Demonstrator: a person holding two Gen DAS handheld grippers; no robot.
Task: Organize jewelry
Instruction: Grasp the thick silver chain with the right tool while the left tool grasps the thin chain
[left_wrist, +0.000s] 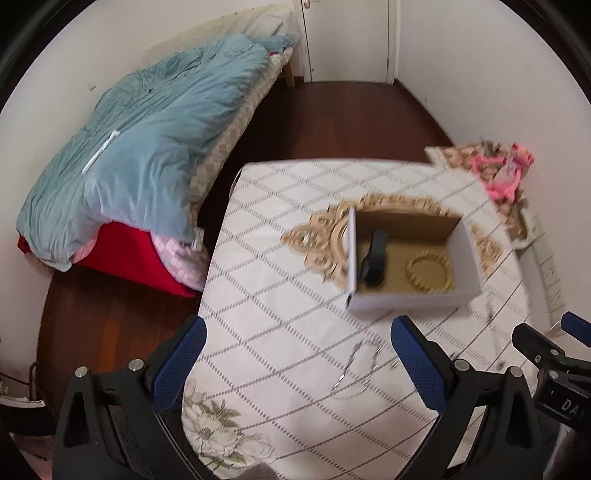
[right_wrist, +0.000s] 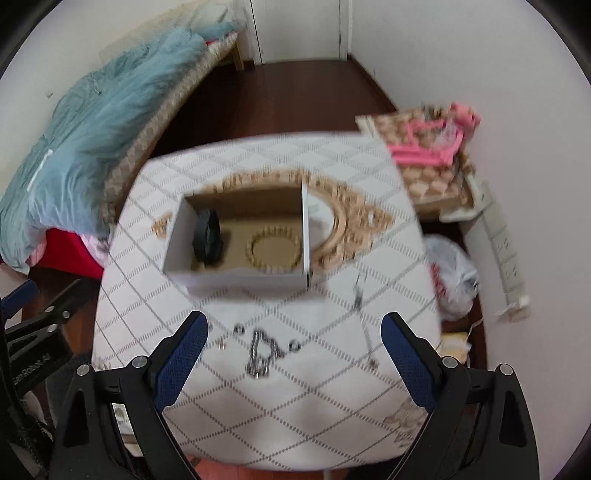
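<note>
An open white cardboard box (left_wrist: 406, 299) (right_wrist: 236, 282) stands on the table with a white checked cloth (left_wrist: 280, 295) (right_wrist: 325, 398). Inside lie a black bracelet (left_wrist: 373, 258) (right_wrist: 207, 240) and a gold beaded bracelet (left_wrist: 429, 271) (right_wrist: 272, 250). A silver chain necklace (left_wrist: 360, 363) (right_wrist: 263, 350) lies on the cloth in front of the box, with small beads or earrings (right_wrist: 239, 328) beside it and a thin chain (right_wrist: 364, 314) to the right. My left gripper (left_wrist: 299, 362) is open and empty over the cloth. My right gripper (right_wrist: 293, 358) is open and empty, above the necklace.
An ornate gold-framed mirror (left_wrist: 325, 240) (right_wrist: 343, 229) lies under the box. A bed with a blue duvet (left_wrist: 147, 140) stands left. A tray with pink items (left_wrist: 506, 173) (right_wrist: 436, 147), a power strip (right_wrist: 498, 251) and a plastic bag (right_wrist: 454, 273) sit right.
</note>
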